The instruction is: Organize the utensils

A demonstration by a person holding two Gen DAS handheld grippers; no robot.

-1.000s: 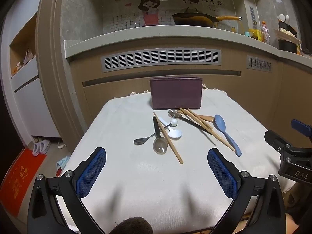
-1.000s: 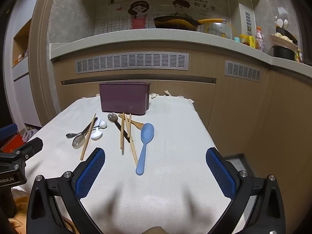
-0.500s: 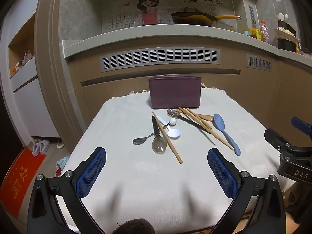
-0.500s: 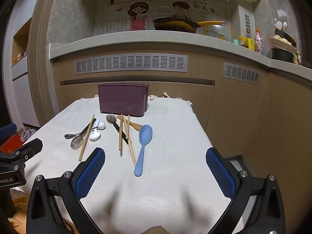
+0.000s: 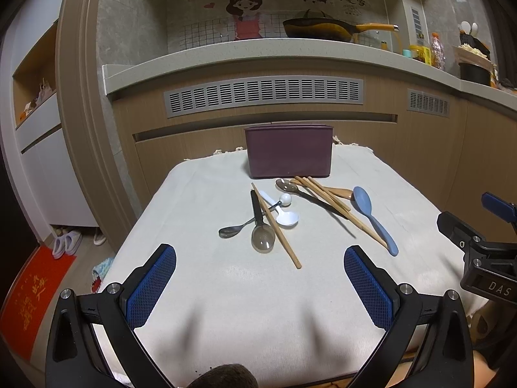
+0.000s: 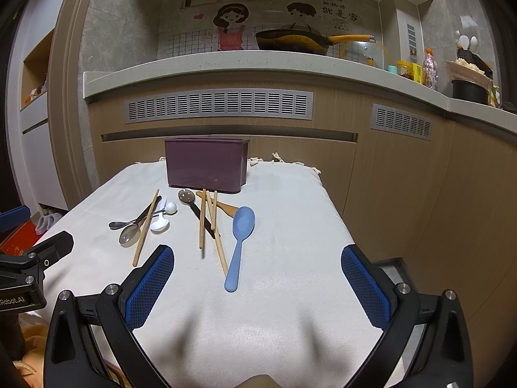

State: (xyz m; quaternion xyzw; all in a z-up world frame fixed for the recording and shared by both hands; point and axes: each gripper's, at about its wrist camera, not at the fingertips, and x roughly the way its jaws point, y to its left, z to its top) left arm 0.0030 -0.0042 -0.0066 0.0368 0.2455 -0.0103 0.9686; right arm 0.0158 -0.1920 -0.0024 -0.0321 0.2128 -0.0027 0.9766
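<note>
Both grippers are edging slightly closer to the utensils than a second ago, the left gripper [image 5: 260,286] and right gripper [image 6: 258,286] hanging wide open and empty over the white cloth [image 6: 290,213]. Left to right, the metal spoons [image 5: 255,226], chopsticks [image 5: 326,199] and blue spoon [image 5: 371,216] are lying before the purple box [image 5: 288,150]. Only the left view is showing slippers [image 5: 66,242] on the floor, while the right view is perhaps showing them blurred.

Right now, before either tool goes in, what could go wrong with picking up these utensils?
1. The chopstick lies across the black-handled spoon and the white spoon; lifting one may drag the others.
2. The blue spoon touches a chopstick, so a wide grip might catch both.
3. The purple box stands close behind the pile and could be knocked.
</note>
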